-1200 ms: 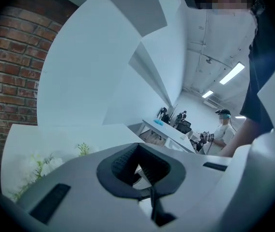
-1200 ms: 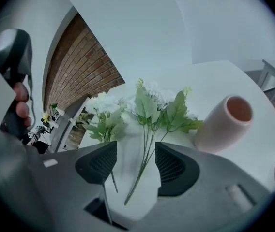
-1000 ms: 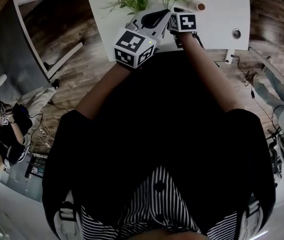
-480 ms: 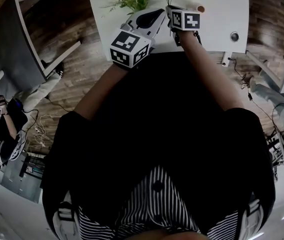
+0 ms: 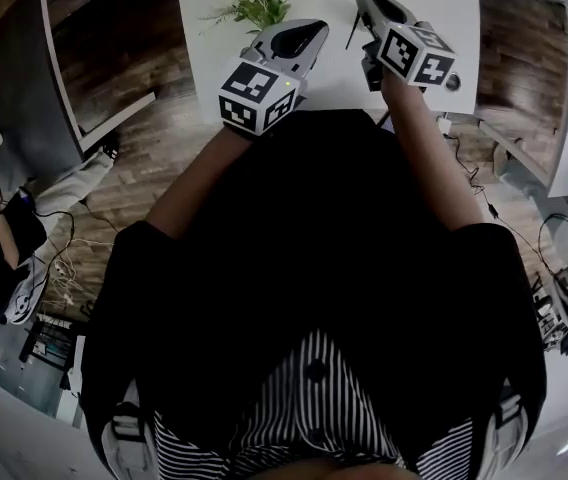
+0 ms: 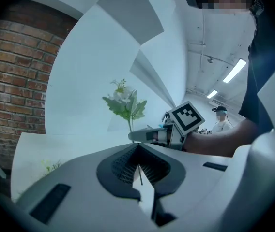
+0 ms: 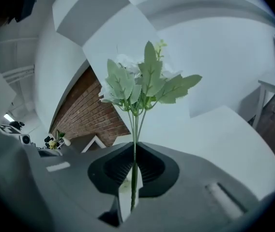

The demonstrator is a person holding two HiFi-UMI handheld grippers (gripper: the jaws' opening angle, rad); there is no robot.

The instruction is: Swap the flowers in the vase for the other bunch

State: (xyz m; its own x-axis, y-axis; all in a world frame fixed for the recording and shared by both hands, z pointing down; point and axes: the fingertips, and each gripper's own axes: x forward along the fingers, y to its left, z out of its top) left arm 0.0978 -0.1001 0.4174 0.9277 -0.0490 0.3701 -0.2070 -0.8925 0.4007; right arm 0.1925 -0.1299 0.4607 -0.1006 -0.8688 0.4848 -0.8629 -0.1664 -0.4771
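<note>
- Item one: bunch of white blossoms with broad pale-green leaves on thin green stems (image 7: 140,83). Its long axis stands upright, with the blossoms at the top and the cut ends pointing down.
- Position: the stems (image 7: 135,124) run straight through the right tongs (image 7: 133,148). The leafy head rises above the pads and a short length of stem hangs below them. The bunch is held over the white flat surface (image 5: 199,28).
- Right tongs: closed tight on those stems. Three stems can be counted just above the pads.
- Item two: second bunch of small white flowers with feathery green sprigs (image 5: 254,6). It sits low on the surface, up and left of the left tongs (image 6: 138,151) in the head view, and apart from them. Its axis cannot be told.
- Left tongs: the pads are drawn together and grip no flower. A thin pale line shows where they meet, but what it is cannot be told. The lifted bunch stands upright just beyond their tip.
- Count: two bunches, two tongs.
</note>
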